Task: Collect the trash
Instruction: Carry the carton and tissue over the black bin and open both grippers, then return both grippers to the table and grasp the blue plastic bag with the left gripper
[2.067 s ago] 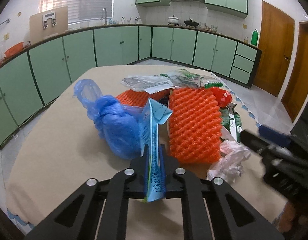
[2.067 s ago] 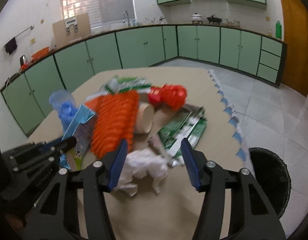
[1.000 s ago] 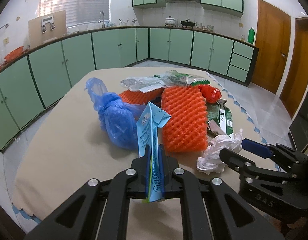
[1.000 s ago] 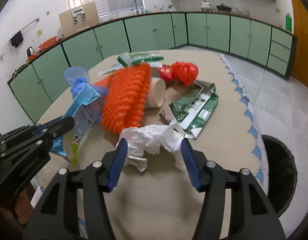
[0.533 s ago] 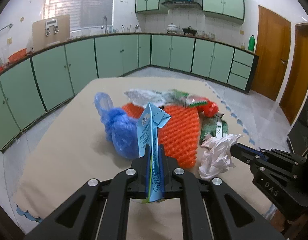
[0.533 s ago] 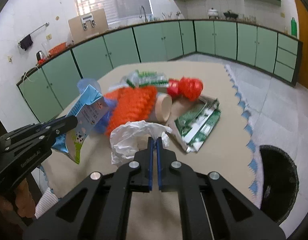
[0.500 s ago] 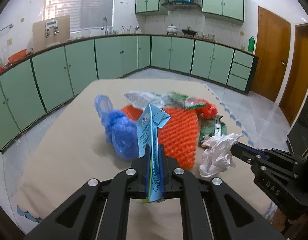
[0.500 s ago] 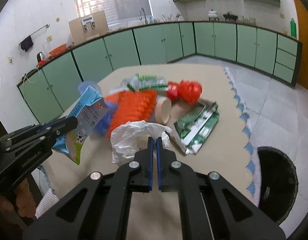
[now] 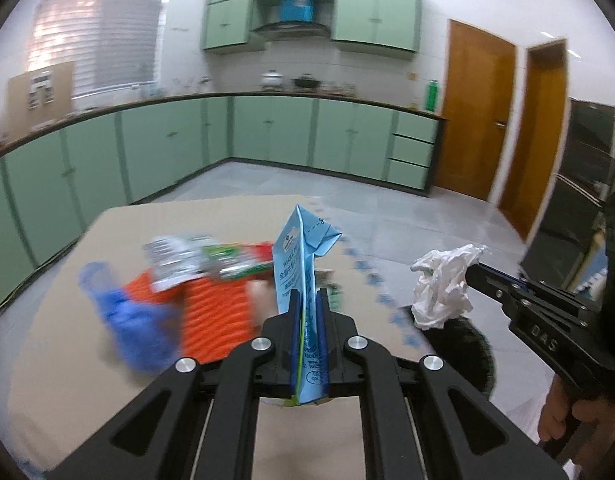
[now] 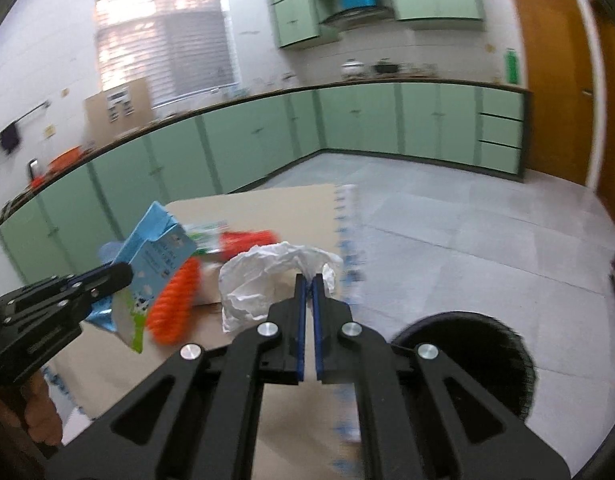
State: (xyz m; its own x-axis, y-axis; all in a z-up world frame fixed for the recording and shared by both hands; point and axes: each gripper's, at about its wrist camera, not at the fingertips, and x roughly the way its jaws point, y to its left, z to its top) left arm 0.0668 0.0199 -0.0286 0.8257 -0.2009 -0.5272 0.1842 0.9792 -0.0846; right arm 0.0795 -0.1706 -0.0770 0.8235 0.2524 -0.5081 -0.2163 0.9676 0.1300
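Observation:
My left gripper is shut on a flattened blue milk carton, held upright above the table; the carton also shows in the right wrist view. My right gripper is shut on a crumpled white plastic bag, lifted off the table near its right edge. The bag also shows in the left wrist view, hanging over the black trash bin. The bin stands on the floor to the right of the table.
On the beige table lie orange foam netting, a blue plastic bag and green and silver wrappers. Green cabinets line the walls. Wooden doors stand at the right.
Both grippers have lifted and swung right with their loads. The right gripper closed on the white bag about a second ago and now holds it above the bin.

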